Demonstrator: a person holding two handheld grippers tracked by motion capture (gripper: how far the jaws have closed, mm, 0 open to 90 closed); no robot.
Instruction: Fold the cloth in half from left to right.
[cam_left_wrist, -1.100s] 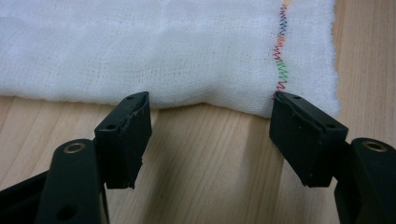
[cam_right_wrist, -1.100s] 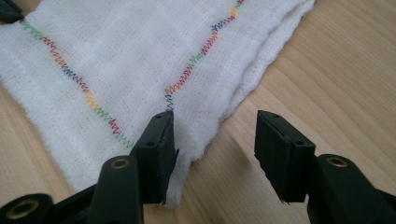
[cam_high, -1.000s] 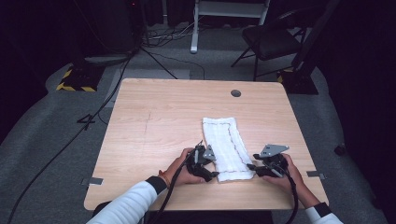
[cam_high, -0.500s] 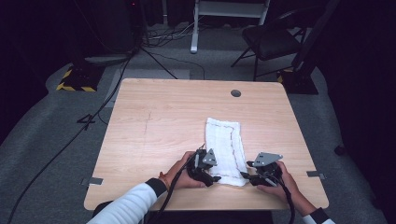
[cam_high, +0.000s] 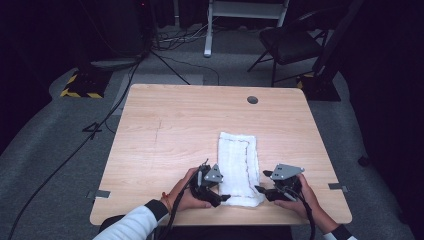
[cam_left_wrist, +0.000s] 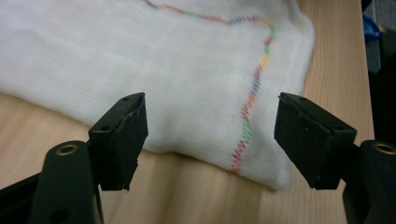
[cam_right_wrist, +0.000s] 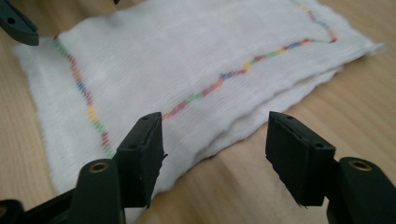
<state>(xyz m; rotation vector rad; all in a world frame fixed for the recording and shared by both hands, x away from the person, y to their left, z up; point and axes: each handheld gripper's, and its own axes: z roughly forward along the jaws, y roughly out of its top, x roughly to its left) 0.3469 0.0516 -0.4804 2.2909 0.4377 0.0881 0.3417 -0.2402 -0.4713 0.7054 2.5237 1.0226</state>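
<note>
**Folded towel flanked at its near end by two open grippers**

A white folded towel (cam_high: 239, 167) was seen lying flat on the wooden table (cam_high: 170, 130), toward the near edge and slightly right of centre, its long side running away from the person. A line of multicoloured stitching (cam_right_wrist: 219, 86) was visible on its upper layer. The cloth was judged to be light, soft and limp, likely to sag and unfold if lifted by one point only; a hold at the two near corners, pinching all layers at the edge, was considered best. The left gripper (cam_high: 220, 198) was held low at the near left corner, the right gripper (cam_high: 261, 190) at the near right corner, both pointed inward at the towel. In both gripper views the jaws were spread wide with nothing between them.
</note>
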